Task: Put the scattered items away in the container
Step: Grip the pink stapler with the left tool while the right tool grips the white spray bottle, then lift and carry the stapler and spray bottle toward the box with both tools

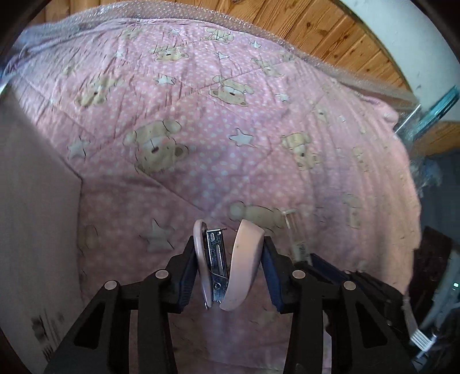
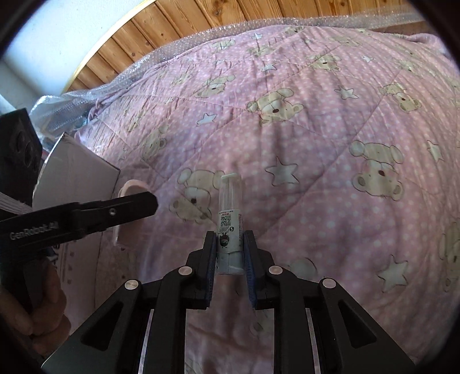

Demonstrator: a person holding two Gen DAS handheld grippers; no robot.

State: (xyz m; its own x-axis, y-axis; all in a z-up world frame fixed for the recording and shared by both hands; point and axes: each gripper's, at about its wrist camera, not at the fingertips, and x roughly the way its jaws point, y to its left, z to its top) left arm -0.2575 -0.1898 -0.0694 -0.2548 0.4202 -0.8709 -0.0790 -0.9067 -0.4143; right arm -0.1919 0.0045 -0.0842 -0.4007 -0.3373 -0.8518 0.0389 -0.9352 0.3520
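My left gripper [image 1: 228, 244] is shut on a pink stapler [image 1: 244, 264], its metal magazine [image 1: 216, 253] showing between the two pink halves. It hangs above the pink quilt, just right of the white cardboard box [image 1: 34, 230]. In the right wrist view the same left gripper [image 2: 143, 201] reaches in from the left with the pink stapler [image 2: 130, 190] beside the box [image 2: 77, 178]. My right gripper [image 2: 229, 238] is shut on a small clear tube with a printed label [image 2: 230, 213], held upright over the quilt.
A pink quilt with bears and stars [image 2: 316, 143] covers the bed. Bubble wrap [image 2: 172, 49] edges it against a wooden wall [image 2: 201, 17]. A person's hand [image 2: 37, 310] grips the left tool. A clear jar with a teal rim [image 1: 431, 112] sits at the right.
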